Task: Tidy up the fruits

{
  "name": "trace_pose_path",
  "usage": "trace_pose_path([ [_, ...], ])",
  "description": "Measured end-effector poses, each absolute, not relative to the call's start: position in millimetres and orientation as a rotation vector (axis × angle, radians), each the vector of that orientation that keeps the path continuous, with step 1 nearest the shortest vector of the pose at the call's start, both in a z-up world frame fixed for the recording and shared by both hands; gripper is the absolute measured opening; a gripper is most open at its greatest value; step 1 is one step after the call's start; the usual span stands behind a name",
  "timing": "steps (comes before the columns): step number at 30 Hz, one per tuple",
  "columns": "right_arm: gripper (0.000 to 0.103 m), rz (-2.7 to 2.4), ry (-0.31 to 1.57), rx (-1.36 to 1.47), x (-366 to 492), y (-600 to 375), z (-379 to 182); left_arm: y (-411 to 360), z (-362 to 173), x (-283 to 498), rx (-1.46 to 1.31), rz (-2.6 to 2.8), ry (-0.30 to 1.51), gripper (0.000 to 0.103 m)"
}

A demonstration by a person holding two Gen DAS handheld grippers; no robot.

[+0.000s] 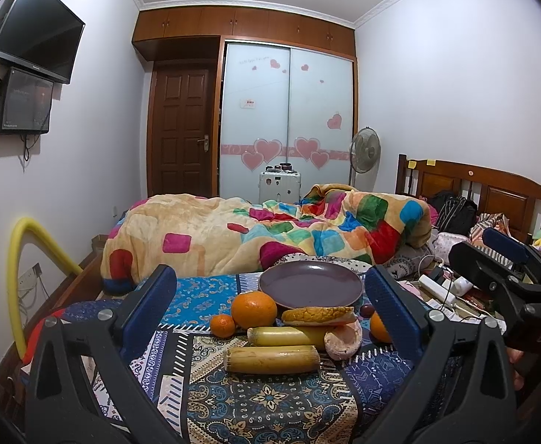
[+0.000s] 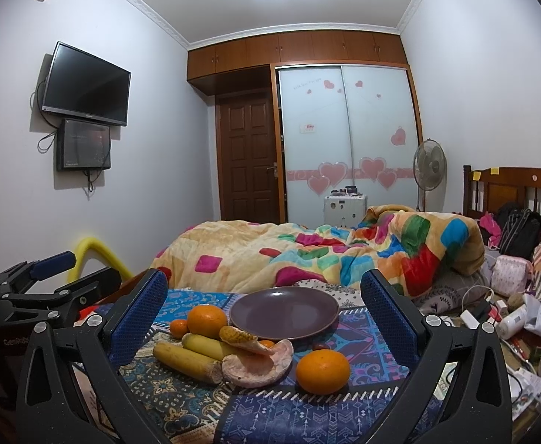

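- Both sets of tongs are spread wide and holding nothing: the left tongs and right tongs just hover at the near edge of the patterned blue cloth-covered table, facing the fruit pile.
- The empty round dark purple plate sits at the far side of the pile, pretty much centred. I'd guess that's where the fruit ends up.
- Nearest to the left tongs is the front yellow sugarcane-looking stalk piece. Its long axis runs left-right, straight across the gap between the jaws, so it lies crosswise to that approach. A second yellow stalk piece lies just behind it, same direction.
- From the right wrist view those stalks point diagonally, far-left to near-right, cut end toward the near side.
- The right tongs are closest to the loose round orange on the near right of the pile, slightly apart from everything else. Round, so no axis to worry about.
- Large orange and small orange mandarin sit on the left, touching, just in front of the plate's left rim.
- Pinkish pomelo peel pieces sit in the middle, touching the stalks, with a yellow-skinned piece leaning on top near the plate.
- My take: the right side takes the loose orange, the left takes the front stalk, gripped across its width.
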State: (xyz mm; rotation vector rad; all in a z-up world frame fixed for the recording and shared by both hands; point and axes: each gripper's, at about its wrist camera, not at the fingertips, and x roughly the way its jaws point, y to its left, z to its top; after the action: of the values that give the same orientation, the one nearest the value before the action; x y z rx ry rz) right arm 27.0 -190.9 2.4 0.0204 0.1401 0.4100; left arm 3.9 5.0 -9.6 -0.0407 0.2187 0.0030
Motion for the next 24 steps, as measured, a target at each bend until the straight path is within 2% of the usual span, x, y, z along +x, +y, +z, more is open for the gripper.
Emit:
trace_pose_path([
  [24, 0.103, 0.412, 0.144, 0.026, 28.1, -193.4, 0.2, 5.1, -7.9, 6.2, -0.043, 0.001, 0.221, 0.103],
])
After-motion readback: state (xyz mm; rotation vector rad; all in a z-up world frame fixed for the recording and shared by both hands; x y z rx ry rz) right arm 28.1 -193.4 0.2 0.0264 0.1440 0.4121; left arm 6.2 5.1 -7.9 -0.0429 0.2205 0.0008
